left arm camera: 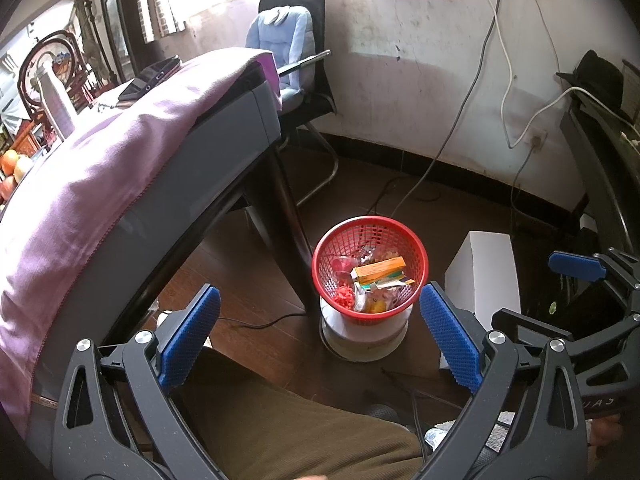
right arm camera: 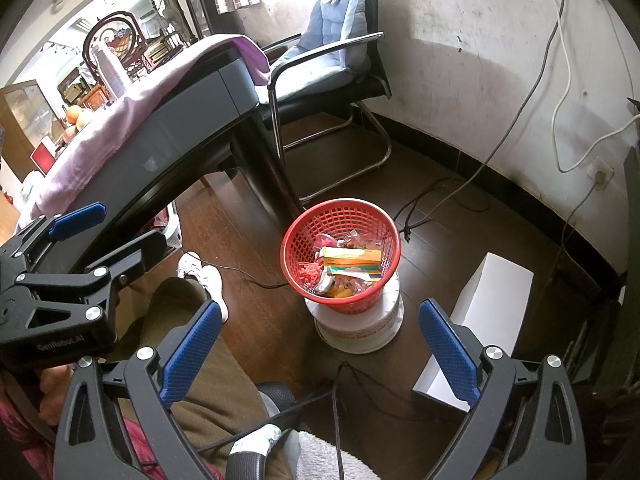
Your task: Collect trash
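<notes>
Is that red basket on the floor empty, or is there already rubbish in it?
Partly filled. The red basket stands upright on a white tub, holding an orange carton and crumpled wrappers, all below its rim.

black tongs (left arm camera: 320,336) with blue ribbed pads (left arm camera: 191,336), silver screws, olive trousers (right arm camera: 224,384)

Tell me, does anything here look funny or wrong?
Yes: the red plastic mesh basket, full of wrappers and an orange cardboard box, is perched on an upturned white plastic bucket instead of the dark wooden floor.
</notes>
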Demonstrator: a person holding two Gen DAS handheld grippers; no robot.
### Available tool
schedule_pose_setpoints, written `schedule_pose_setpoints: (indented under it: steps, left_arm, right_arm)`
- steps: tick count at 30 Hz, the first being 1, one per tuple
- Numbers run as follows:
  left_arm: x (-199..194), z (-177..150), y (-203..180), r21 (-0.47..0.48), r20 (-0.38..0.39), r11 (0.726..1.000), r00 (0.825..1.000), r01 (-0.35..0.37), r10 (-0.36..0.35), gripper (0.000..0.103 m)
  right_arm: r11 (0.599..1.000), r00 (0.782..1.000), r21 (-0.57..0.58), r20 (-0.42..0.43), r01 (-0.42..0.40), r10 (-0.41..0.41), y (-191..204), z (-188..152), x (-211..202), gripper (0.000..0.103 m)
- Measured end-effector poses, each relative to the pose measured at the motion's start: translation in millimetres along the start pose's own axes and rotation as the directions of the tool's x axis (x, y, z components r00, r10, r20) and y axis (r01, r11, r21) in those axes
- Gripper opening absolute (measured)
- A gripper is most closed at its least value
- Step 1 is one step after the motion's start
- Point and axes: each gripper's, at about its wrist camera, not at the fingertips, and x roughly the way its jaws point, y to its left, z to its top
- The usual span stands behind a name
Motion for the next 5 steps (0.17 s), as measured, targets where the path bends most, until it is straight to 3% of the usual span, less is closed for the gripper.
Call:
schedule_pose_setpoints:
  steps: [5]
  left_arm:
    - [1.7,-1.1,2.5,-0.003,-0.004,1.000,1.000,0.002,-0.002,0.096]
  right_arm:
    - [1.000,1.000,0.002,-0.001,-0.002,0.002,2.2,-1.2,0.4,0.097]
